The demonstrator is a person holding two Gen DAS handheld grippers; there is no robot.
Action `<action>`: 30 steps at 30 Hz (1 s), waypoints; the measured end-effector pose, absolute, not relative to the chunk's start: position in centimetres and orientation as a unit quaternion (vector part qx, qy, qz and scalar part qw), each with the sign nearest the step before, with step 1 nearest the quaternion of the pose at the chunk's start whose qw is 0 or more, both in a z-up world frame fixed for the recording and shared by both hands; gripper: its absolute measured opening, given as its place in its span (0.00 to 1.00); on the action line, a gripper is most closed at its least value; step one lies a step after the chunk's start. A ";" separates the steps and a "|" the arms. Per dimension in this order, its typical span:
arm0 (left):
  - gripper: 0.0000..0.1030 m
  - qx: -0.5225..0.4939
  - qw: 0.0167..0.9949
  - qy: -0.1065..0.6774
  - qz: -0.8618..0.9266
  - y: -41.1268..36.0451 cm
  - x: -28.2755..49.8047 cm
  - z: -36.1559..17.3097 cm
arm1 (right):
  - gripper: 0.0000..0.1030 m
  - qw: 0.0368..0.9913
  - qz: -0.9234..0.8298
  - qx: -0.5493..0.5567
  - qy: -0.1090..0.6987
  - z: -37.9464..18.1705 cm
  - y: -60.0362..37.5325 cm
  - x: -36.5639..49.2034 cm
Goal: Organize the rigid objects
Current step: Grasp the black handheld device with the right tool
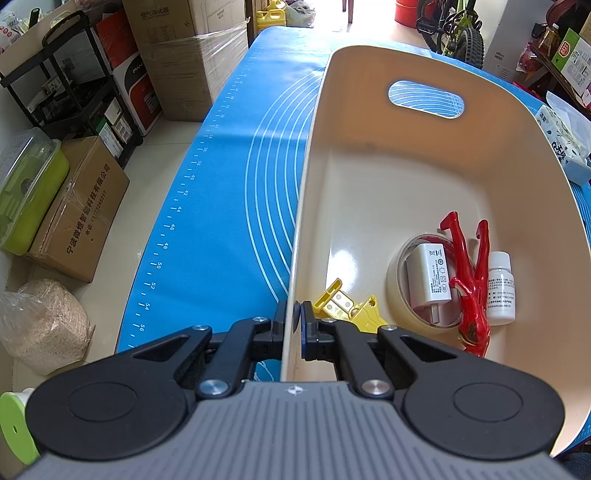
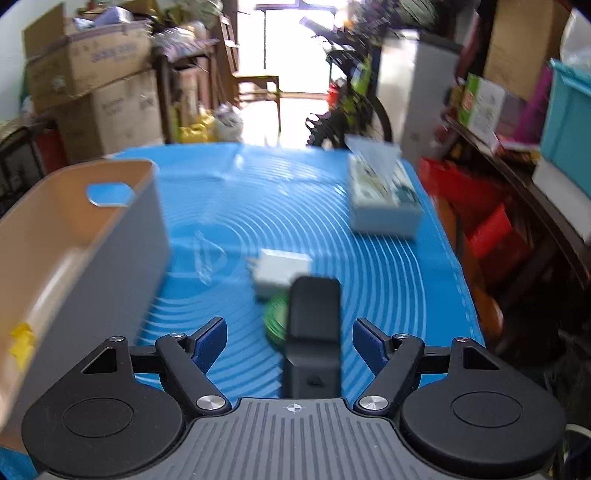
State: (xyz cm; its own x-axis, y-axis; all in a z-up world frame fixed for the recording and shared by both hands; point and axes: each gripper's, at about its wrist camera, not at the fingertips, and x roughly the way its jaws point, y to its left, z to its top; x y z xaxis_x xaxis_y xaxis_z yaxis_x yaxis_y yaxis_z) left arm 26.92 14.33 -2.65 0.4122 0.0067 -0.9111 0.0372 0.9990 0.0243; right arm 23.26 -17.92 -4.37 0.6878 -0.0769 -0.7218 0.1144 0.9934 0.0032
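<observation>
My left gripper (image 1: 294, 318) is shut on the near left rim of a cream plastic bin (image 1: 369, 155). In the bin lie a yellow clip (image 1: 347, 304), a tape roll (image 1: 397, 280) with a white charger (image 1: 430, 278) inside it, a red clamp (image 1: 469, 273) and a small white bottle (image 1: 500, 288). My right gripper (image 2: 290, 341) is open above the blue mat (image 2: 388, 277). A black rectangular object (image 2: 314, 332) lies between its fingers, untouched. A green item (image 2: 277, 321) and a white adapter (image 2: 280, 271) lie just beyond. The bin (image 2: 96, 229) stands to the left.
A tissue box (image 2: 384, 199) sits on the mat at the far right; it also shows in the left wrist view (image 1: 561, 144). Cardboard boxes (image 1: 77, 206), shelves and a bicycle (image 1: 458, 33) surround the table. The table's left edge (image 1: 162, 236) drops to the floor.
</observation>
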 end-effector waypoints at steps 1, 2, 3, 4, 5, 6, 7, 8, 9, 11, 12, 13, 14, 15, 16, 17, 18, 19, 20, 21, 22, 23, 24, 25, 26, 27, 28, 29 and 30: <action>0.07 0.021 0.840 0.542 -0.009 14.3 26.9 -2.6 | 0.77 0.917 -0.054 0.027 0.393 -4.9 -18.2 23.2; 0.07 0.021 0.840 0.542 -0.009 14.3 26.9 -2.6 | 0.77 0.917 -0.056 0.030 0.394 -5.3 -18.5 23.3; 0.07 0.021 0.840 0.542 -0.009 14.3 26.9 -2.7 | 0.77 0.916 -0.058 0.032 0.396 -5.8 -18.8 23.3; 0.07 0.021 0.840 0.542 -0.009 14.3 26.9 -2.7 | 0.77 0.914 -0.061 0.033 0.399 -6.2 -18.9 23.5; 0.07 0.021 0.840 0.542 -0.009 14.3 26.9 -2.7 | 0.77 0.913 -0.065 0.035 0.401 -6.6 -19.1 23.6; 0.07 0.021 0.840 0.542 -0.009 14.3 26.9 -2.7 | 0.77 0.913 -0.066 0.038 0.402 -7.1 -19.2 23.6; 0.07 0.021 0.840 0.542 -0.009 14.3 26.9 -2.7 | 0.77 0.912 -0.067 0.041 0.403 -7.5 -19.3 23.6; 0.07 0.022 0.840 0.542 -0.009 14.3 26.9 -2.7 | 0.77 0.911 -0.067 0.044 0.405 -7.9 -19.4 23.7; 0.08 0.021 0.840 0.542 -0.009 14.3 26.9 -2.7 | 0.76 0.910 -0.066 0.044 0.407 -8.3 -19.4 23.7; 0.08 0.022 0.840 0.542 -0.009 14.3 26.9 -2.8 | 0.76 0.909 -0.064 0.036 0.411 -9.0 -19.1 23.8; 0.08 0.022 0.840 0.542 -0.008 14.3 26.9 -2.8 | 0.75 0.908 -0.066 0.031 0.413 -9.3 -19.0 23.9; 0.08 0.023 0.840 0.542 -0.008 14.3 26.9 -2.8 | 0.75 0.907 -0.067 0.029 0.415 -9.6 -18.9 24.0; 0.08 0.024 0.840 0.542 -0.008 14.3 26.9 -2.8 | 0.75 0.907 -0.067 0.031 0.415 -9.7 -18.8 24.1; 0.08 0.024 0.840 0.542 -0.008 14.3 26.9 -2.8 | 0.74 0.907 -0.067 0.036 0.415 -9.8 -18.8 24.2; 0.08 0.025 0.840 0.542 -0.007 14.3 26.9 -2.9 | 0.73 0.906 -0.066 0.041 0.415 -9.9 -18.9 24.2; 0.08 0.025 0.840 0.542 -0.007 14.3 26.9 -2.8 | 0.72 0.906 -0.066 0.044 0.416 -10.1 -18.9 24.4; 0.08 0.025 0.840 0.542 -0.007 14.3 26.9 -2.8 | 0.71 0.906 -0.066 0.045 0.415 -10.2 -18.8 24.4; 0.08 0.025 0.840 0.542 -0.007 14.3 26.9 -2.8 | 0.71 0.907 -0.067 0.045 0.413 -10.3 -18.8 24.5; 0.08 0.026 0.840 0.542 -0.007 14.2 26.9 -2.8 | 0.71 0.908 -0.066 0.045 0.411 -10.3 -18.7 24.5; 0.08 0.026 0.840 0.542 -0.006 14.2 26.9 -2.8 | 0.71 0.909 -0.066 0.046 0.409 -10.4 -18.7 24.5; 0.08 0.027 0.840 0.542 -0.006 14.2 26.9 -2.8 | 0.71 0.910 -0.066 0.049 0.407 -10.4 -18.7 24.4; 0.08 0.027 0.840 0.542 -0.006 14.2 26.9 -2.8 | 0.67 0.910 -0.066 0.052 0.405 -10.4 -18.8 24.4; 0.08 0.028 0.840 0.542 -0.006 14.2 26.9 -2.8 | 0.62 0.911 -0.068 0.051 0.405 -10.4 -18.8 24.3; 0.08 0.027 0.840 0.542 -0.006 14.2 26.9 -2.8 | 0.58 0.911 -0.071 0.046 0.404 -10.3 -18.8 24.3; 0.08 0.027 0.840 0.542 -0.006 14.1 26.9 -2.8 | 0.53 0.912 -0.065 0.046 0.403 -10.3 -18.8 24.2; 0.08 0.027 0.840 0.542 -0.006 14.1 26.9 -2.8 | 0.52 0.911 -0.064 0.045 0.405 -10.2 -18.8 24.3; 0.08 0.028 0.840 0.542 -0.006 14.1 26.9 -2.8 | 0.52 0.911 -0.065 0.042 0.406 -10.2 -18.7 24.3; 0.08 0.027 0.840 0.542 -0.006 14.2 26.9 -2.8 | 0.52 0.910 -0.067 0.039 0.407 -10.2 -18.6 24.2; 0.08 0.027 0.840 0.542 -0.006 14.1 26.9 -2.8 | 0.52 0.911 -0.069 0.038 0.406 -10.2 -18.5 24.2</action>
State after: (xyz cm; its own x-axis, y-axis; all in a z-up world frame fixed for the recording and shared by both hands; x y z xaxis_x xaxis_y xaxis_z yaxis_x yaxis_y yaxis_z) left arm 26.93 14.15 -2.76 0.4129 0.0186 -0.9106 0.0398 0.9985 0.0384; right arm 24.18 -18.51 -10.20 0.6611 -0.0940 -0.7443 0.1560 0.9877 0.0139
